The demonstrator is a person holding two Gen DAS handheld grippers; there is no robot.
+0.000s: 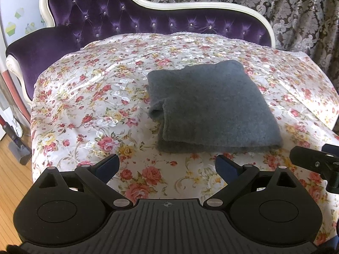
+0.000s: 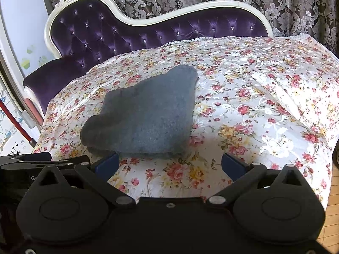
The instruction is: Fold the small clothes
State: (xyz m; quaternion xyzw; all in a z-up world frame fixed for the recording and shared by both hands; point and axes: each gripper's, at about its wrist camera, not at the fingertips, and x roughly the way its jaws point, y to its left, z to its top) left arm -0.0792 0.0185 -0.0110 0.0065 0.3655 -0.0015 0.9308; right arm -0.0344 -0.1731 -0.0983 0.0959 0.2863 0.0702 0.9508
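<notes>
The grey garment (image 1: 211,103) lies on the floral bedspread (image 1: 89,105) as a compact, layered bundle, with a rolled fold showing on its left side in the left wrist view and its near edge stacked in at least two layers; judged from that, the fold looks largely done and the step in hand is either a last tidy or a final halving. To do it well, each gripper would best take the near edge at its own corner, pinching all layers together rather than only the top one, since the fuzzy knit looks thick and likely to slide on the glossy cover. Lifting both corners evenly and laying them over without dragging should keep the stack square. The left gripper (image 1: 167,165) hovers low over the bedspread just short of the garment's near edge, its jaws spread wide and holding nothing. The right gripper (image 2: 169,163) sits alongside it at much the same height, also spread wide and empty, its left finger (image 2: 108,165) close to or just under the bundle's near edge; whether it touches cannot be told. Both point toward the purple tufted headboard (image 2: 127,33).
</notes>
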